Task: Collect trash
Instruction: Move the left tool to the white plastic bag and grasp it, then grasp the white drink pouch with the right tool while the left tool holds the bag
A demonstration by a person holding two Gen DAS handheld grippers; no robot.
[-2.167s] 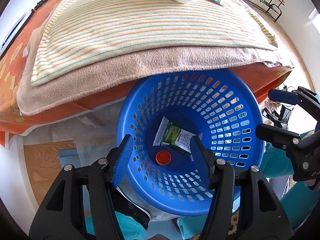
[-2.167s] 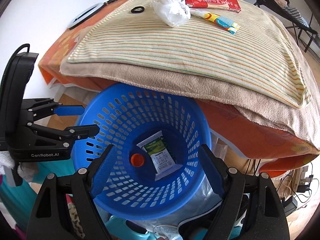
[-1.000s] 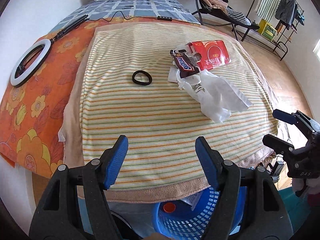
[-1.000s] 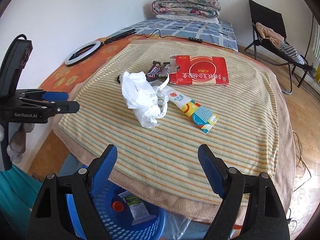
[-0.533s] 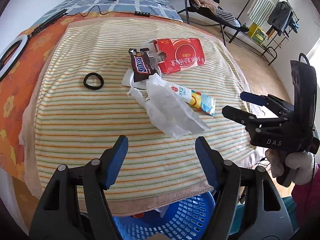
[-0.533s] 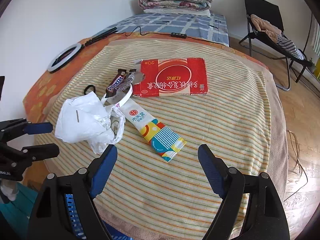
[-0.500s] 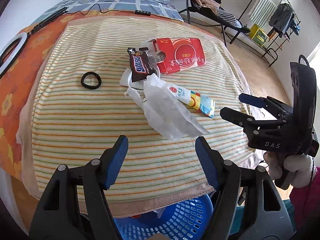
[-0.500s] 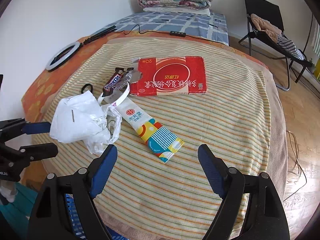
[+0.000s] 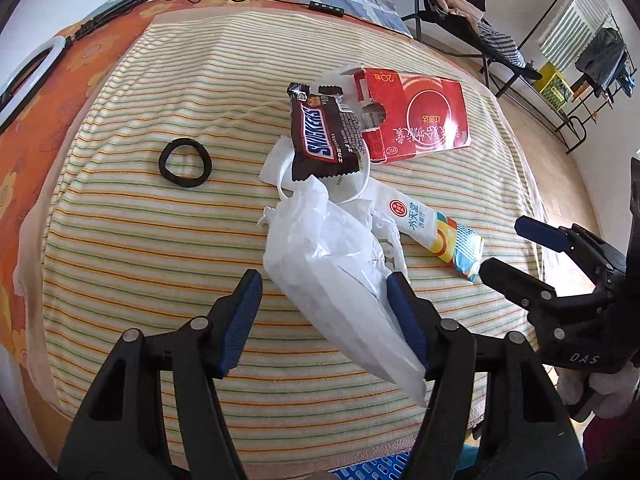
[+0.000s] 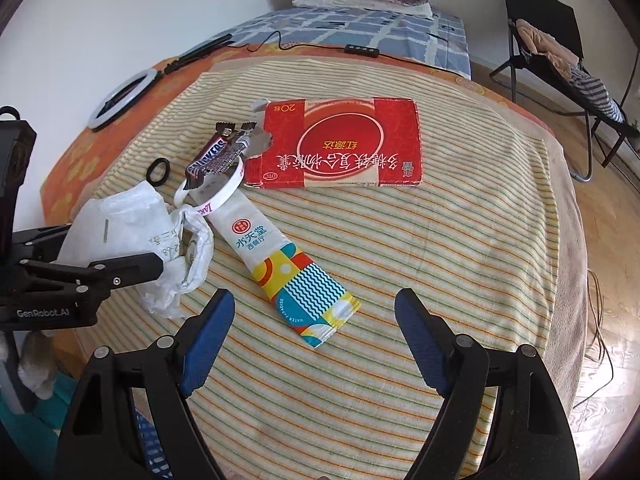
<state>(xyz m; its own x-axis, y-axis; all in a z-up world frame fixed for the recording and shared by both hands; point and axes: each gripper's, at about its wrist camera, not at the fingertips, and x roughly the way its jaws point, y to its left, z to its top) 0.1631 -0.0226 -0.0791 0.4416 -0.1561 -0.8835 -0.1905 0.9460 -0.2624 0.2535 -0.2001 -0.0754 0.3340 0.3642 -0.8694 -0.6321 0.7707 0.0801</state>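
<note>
the striped blanket (image 9: 132, 240) covers the bed and carries all the litter, spread in one loose cluster so either claw can reach it. biggest piece is the red box (image 10: 340, 148), flat and torn at one corner, lying farthest back. nearer, the white bag (image 9: 328, 264) sprawls crumpled, and the left gripper (image 9: 324, 300) hangs right over it, jaws closing, the bag's body between the blue pads and brushing the right one, no real pinch yet from what shows. just beside it lies the colourful sachet (image 10: 288, 268), and the right gripper (image 10: 314, 332) waits above its near end, jaws spread wide and empty, seemingly lined up for that piece. the snickers wrapper (image 9: 320, 136) leans on the box corner over a white band (image 10: 212, 196); the black hair tie (image 9: 185, 162) sits apart, likely not trash. a sliver of blue basket (image 9: 372, 468) peeks below the blanket edge. compared with a second ago, the left claw has dropped in from open blanket onto the bag and narrowed, and the right has slid over the sachet.
</note>
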